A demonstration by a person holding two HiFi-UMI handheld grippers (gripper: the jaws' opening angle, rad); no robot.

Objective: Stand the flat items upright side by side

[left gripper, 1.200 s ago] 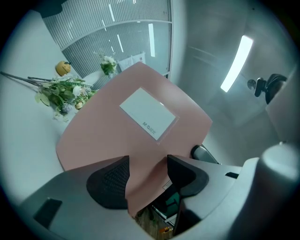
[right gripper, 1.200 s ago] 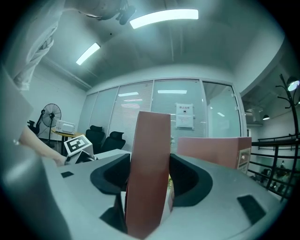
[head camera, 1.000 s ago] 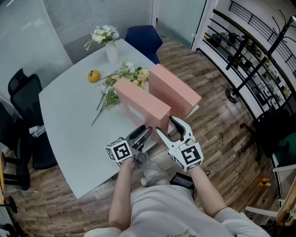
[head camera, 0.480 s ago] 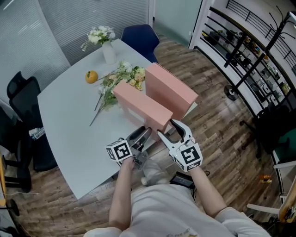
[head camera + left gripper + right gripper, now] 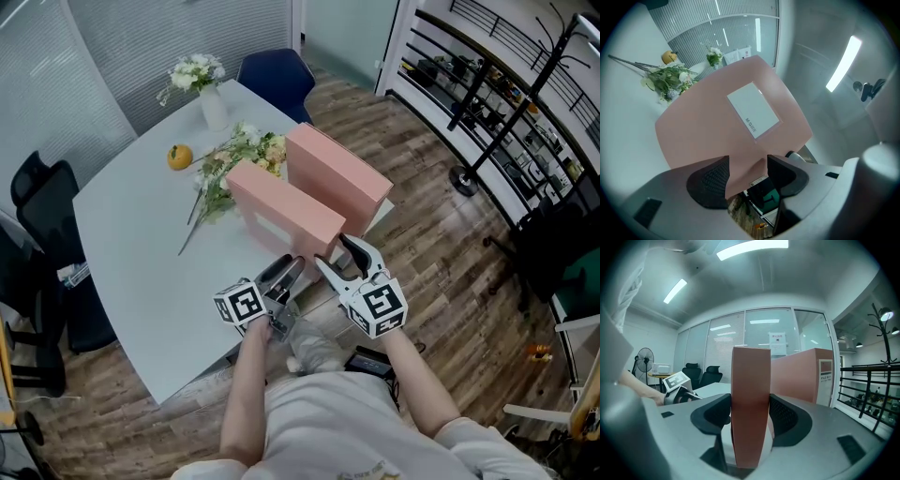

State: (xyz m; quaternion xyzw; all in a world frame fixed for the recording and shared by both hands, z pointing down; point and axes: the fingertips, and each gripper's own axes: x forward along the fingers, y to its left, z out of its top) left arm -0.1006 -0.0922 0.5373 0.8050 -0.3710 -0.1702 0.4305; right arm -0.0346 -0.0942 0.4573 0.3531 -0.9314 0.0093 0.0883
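**Mia:** Which way is the box from the right gripper [image 5: 749, 401]?

**Ben:** Right in front of it. The thin end of the near pink file box [image 5: 750, 380] sits between its jaws, and both pads press on the two wide sides. So that gripper is clamped on the box.

**Mia:** And the left gripper [image 5: 747, 161]?

**Ben:** It is just beside the right one, at the same near end. It is turned on its side. A low corner of the same box fills the gap between its pads, so I think it is gripping the box too.

**Mia:** Which way does the box run?

**Ben:** Its long side goes straight away from both grippers, out over the white table [image 5: 141, 253] toward the loose flowers [image 5: 230, 159]. Both hands are at one end, and the right one has the squarer hold.

**Mia:** Where is the other box?

**Ben:** The far pink file box [image 5: 337, 173] stands just past the right gripper, on its right. It runs the same way as the near one. They are close, and I can see a gap between them at the near end.

**Mia:** What do the boxes look like?

**Ben:** They are plain pink, tall and thin, and stiff like card. The near one has a white label on its wide side. Both look like they are standing up already, so I think the job is almost done.
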